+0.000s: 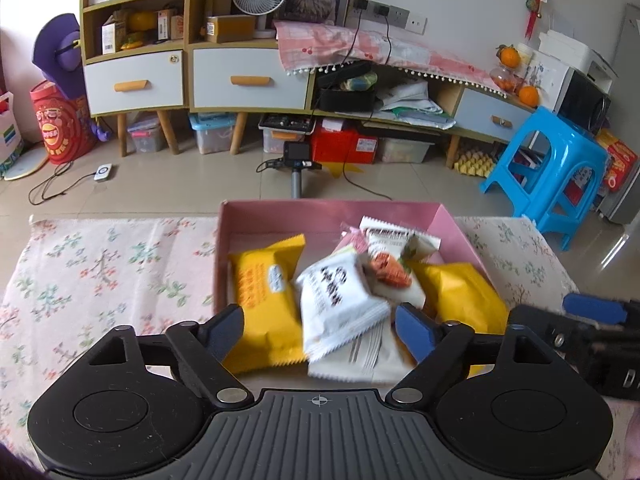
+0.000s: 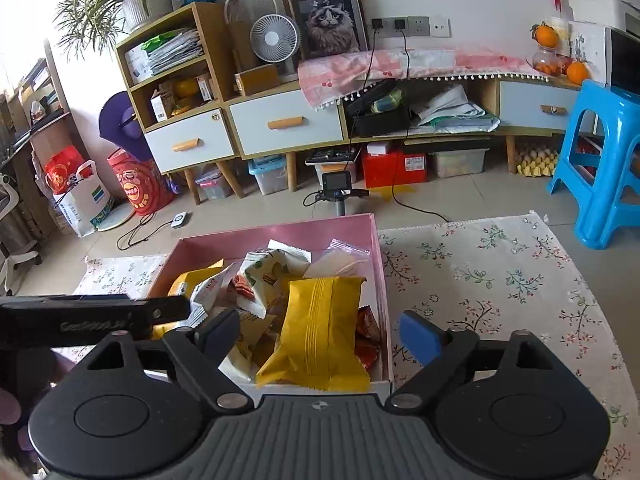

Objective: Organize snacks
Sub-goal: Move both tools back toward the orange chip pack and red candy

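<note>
A pink box [image 1: 456, 222] on the flowered cloth holds several snack packets: a yellow one at left [image 1: 266, 296], a white one with dark lettering [image 1: 340, 300], a white one with an orange picture [image 1: 390, 270] and a yellow one at right [image 1: 464, 296]. My left gripper [image 1: 320, 330] is open above the box's near end, jaws wide around the white packet without touching it. My right gripper [image 2: 320, 334] is open over the box's [image 2: 378, 256] near right corner, a yellow packet [image 2: 316, 332] lying between its jaws. Each gripper shows at the edge of the other's view.
The flowered cloth [image 2: 500, 292] covers the table on both sides of the box [image 1: 100, 280]. Beyond the table edge a camera on a pole [image 1: 296, 160] stands on the floor. A blue plastic stool [image 1: 548, 168] stands at the right, and a cabinet [image 1: 240, 80] lines the wall.
</note>
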